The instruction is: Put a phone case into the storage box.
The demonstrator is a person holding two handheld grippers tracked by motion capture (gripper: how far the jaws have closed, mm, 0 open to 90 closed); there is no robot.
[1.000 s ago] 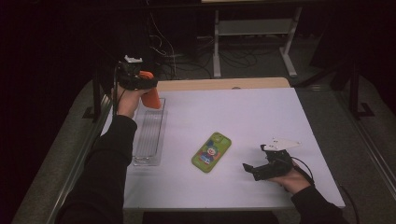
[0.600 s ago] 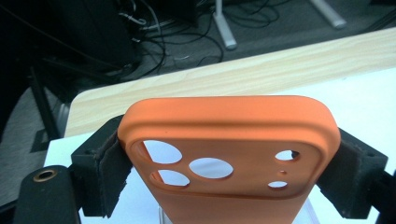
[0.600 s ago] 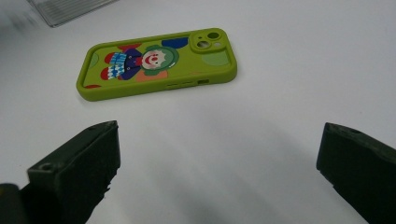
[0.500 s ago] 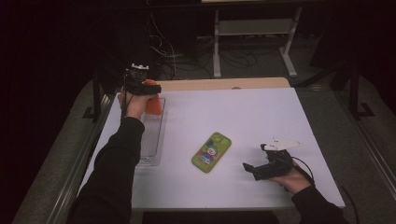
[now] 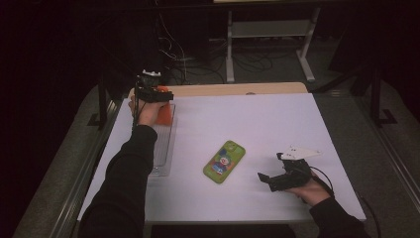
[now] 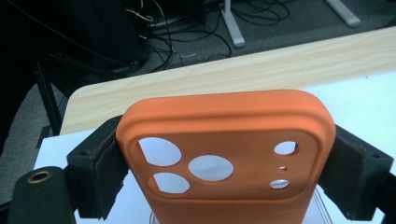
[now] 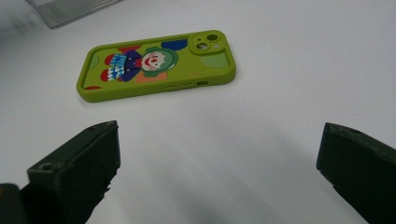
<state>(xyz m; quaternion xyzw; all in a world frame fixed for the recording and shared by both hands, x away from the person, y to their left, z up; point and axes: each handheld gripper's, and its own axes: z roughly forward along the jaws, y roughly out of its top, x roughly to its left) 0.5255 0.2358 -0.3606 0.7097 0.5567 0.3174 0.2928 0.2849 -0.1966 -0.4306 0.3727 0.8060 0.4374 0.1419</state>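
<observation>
Room: dark surroundings are seen, with cables and a metal frame on the floor behind the tabletop.
Tabletop (image 5: 277, 124): a white sheet is laid over a pale wooden top, whose far edge is left bare.
Tray (image 5: 163, 148): a clear, long tray is set along the left side of the sheet.
Orange case (image 6: 224, 158): it is held upright over the far end of the tray, camera cut-outs uppermost; whether its lower edge touches the tray cannot be told.
Green case (image 7: 156, 65): it is laid flat near the middle of the sheet, printed back up, well apart from the tray.
Left tool (image 5: 154, 95): it is clamped across the width of the orange case, a pad pressed on each long side.
Right tool (image 7: 219, 158): its jaws are spread wide with nothing between them, and it is pointed at the green case from nearby.
Handling: the orange case is judged light, soft and rubbery, so it may flex if squeezed hard.
Hold: the long sides, below the cut-outs, are judged the firmest place.
</observation>
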